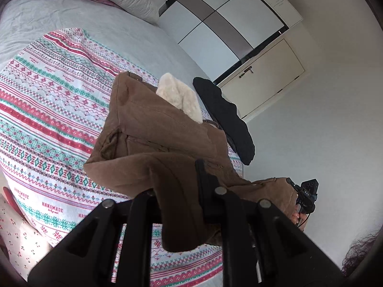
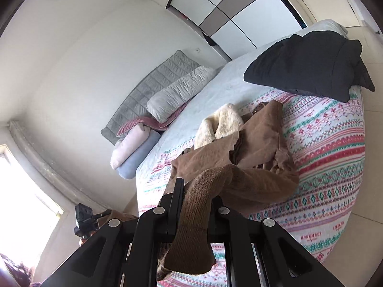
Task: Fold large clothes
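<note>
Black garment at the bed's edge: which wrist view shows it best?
The right wrist view: the black garment lies there large and unobstructed on the bed. In the left wrist view it shows only as a narrow dark strip behind the brown coat.

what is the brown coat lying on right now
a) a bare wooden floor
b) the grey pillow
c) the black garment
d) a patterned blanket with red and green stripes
d: in both wrist views the brown coat spreads over the patterned blanket, while the black garment sits apart near the bed's edge; each gripper, left gripper and right gripper, is clamped on a part of the coat.
</note>
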Demonstrator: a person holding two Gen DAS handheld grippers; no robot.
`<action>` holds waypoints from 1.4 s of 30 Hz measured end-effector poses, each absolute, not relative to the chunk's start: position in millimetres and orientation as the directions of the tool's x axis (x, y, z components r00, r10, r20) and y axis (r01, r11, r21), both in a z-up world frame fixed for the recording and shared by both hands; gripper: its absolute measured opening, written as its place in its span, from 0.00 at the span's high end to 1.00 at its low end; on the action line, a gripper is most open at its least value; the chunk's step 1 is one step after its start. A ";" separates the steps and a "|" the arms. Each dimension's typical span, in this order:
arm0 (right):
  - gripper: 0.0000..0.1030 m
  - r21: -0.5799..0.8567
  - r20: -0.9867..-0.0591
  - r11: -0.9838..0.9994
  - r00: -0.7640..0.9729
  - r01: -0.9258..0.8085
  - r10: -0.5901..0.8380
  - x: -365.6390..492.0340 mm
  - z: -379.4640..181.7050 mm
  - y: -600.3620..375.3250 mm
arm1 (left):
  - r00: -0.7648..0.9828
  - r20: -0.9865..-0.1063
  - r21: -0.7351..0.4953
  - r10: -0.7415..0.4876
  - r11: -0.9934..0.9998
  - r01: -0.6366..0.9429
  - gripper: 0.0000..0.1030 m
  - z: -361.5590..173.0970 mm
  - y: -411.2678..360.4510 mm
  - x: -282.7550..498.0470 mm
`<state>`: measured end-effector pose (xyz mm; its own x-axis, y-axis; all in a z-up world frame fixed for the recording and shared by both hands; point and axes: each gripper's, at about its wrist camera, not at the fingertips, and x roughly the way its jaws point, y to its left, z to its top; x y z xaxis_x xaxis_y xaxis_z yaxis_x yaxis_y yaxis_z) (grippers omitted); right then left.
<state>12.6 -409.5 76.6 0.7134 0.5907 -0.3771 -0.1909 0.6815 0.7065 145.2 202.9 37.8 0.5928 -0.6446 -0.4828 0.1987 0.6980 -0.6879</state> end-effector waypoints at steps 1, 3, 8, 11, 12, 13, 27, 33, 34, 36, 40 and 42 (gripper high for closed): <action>0.89 0.708 -0.376 0.683 0.720 -0.182 0.583 29.7 80.5 -412.5 | 0.610 -0.486 -0.676 -0.626 0.711 0.192 0.85 43.8 202.6 164.2; 0.89 0.720 -0.374 0.676 0.733 -0.157 0.568 63.7 84.5 -421.8 | 0.633 -0.494 -0.663 -0.596 0.729 0.169 0.85 51.0 203.1 200.9; 0.89 0.740 -0.409 0.669 0.746 -0.066 0.526 156.7 71.1 -442.9 | 0.648 -0.527 -0.654 -0.550 0.749 0.104 0.82 40.3 207.5 294.5; 0.88 0.730 -0.467 0.683 0.727 -0.004 0.503 211.8 45.3 -447.6 | 0.641 -0.572 -0.621 -0.512 0.781 0.070 0.80 15.5 192.9 344.8; 0.87 0.719 -0.494 0.695 0.718 0.020 0.491 229.5 33.8 -446.1 | 0.636 -0.601 -0.595 -0.485 0.802 0.049 0.80 3.3 186.5 356.7; 0.87 0.709 -0.520 0.703 0.707 0.045 0.479 246.4 20.9 -444.2 | 0.626 -0.629 -0.573 -0.462 0.819 0.029 0.79 -9.6 180.9 371.0; 0.68 0.798 -0.563 0.557 0.616 0.231 0.551 307.6 -91.5 -472.7 | 0.545 -0.721 -0.564 -0.427 0.819 -0.105 0.41 -92.2 183.8 406.7; 0.39 0.723 -0.533 0.680 0.723 0.120 0.439 273.9 -31.5 -492.2 | 0.644 -0.696 -0.448 -0.317 0.893 -0.045 0.21 -48.4 206.8 376.5; 0.39 0.680 -0.559 0.724 0.720 0.113 0.412 272.7 -25.0 -490.2 | 0.628 -0.727 -0.387 -0.279 0.921 -0.039 0.21 -50.5 204.6 377.8; 0.39 0.581 -0.624 0.808 0.694 0.102 0.360 274.9 -18.2 -479.7 | 0.590 -0.779 -0.272 -0.211 0.962 -0.015 0.21 -60.4 196.4 382.9; 0.39 0.355 -0.751 0.932 0.614 0.066 0.243 298.9 -26.4 -445.6 | 0.527 -0.836 -0.154 -0.157 0.987 0.050 0.21 -79.4 174.8 407.3; 0.39 0.241 -0.795 0.970 0.582 0.046 0.170 316.2 -35.5 -426.8 | 0.517 -0.845 -0.124 -0.138 0.990 0.061 0.22 -82.2 166.2 420.6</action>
